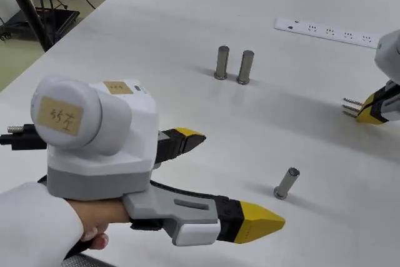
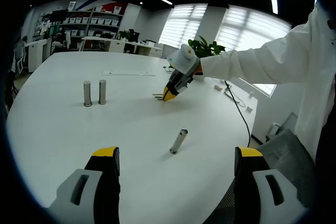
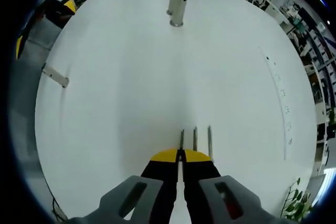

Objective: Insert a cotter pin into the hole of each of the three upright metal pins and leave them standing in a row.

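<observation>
The left gripper (image 1: pixel 240 178) hovers low over the near part of the white bench (image 1: pixel 156 42), its yellow-tipped jaws spread wide with nothing between them. The right gripper (image 3: pixel 181 154) is out at the right side of the bench, jaws pressed together on the cotter pins (image 3: pixel 195 139), whose three thin metal prongs stick forward from the tips just above the surface. Two metal pins (image 1: pixel 222 62) (image 1: pixel 245 67) stand upright just beside each other farther back on the bench. The third metal pin (image 1: pixel 287 183) stands alone, well apart from that pair and nearer the left gripper; it looks slightly tilted, though I cannot tell if it truly leans. A white power strip (image 1: pixel 325 31) lies along the far right.
</observation>
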The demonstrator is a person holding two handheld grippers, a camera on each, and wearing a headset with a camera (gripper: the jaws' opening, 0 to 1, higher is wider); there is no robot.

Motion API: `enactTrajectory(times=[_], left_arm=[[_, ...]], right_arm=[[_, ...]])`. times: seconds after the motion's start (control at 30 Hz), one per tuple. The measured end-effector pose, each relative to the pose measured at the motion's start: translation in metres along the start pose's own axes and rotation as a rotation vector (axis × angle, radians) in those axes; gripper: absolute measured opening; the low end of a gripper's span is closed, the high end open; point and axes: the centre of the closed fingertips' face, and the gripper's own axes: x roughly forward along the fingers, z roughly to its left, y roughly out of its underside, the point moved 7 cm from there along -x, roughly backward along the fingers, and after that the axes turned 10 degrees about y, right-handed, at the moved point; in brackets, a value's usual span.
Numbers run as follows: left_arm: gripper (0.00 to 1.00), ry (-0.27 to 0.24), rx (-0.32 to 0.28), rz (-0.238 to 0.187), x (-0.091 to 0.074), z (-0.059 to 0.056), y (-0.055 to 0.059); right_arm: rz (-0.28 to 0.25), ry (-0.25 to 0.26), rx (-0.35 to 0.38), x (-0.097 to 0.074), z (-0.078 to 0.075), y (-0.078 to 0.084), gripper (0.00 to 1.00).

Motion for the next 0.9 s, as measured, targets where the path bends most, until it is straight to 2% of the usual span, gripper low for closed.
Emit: enactTrajectory(times=[0.37,0.47,0.73,0.9], left_arm=[[0.87,0.002,-0.005,-0.003,-0.003,-0.002,0.002],[0.87,0.001,-0.006,-0.004,-0.004,-0.002,0.001],[0.86,0.007,0.005,-0.010,-0.007,-0.006,-0.001],[0.85,0.008,0.004,-0.019,-0.008,-0.006,-0.003]], right_arm=[[-0.002,0.014,0.003,-0.001,0.001,0.000,0.00],[-0.007,0.035,0.012,-0.004,0.000,-0.001,0.00],[-0.050,0.082,0.047,-0.025,-0.004,-0.008,0.00],[-0.115,0.091,0.089,-0.042,-0.002,-0.012,0.00]])
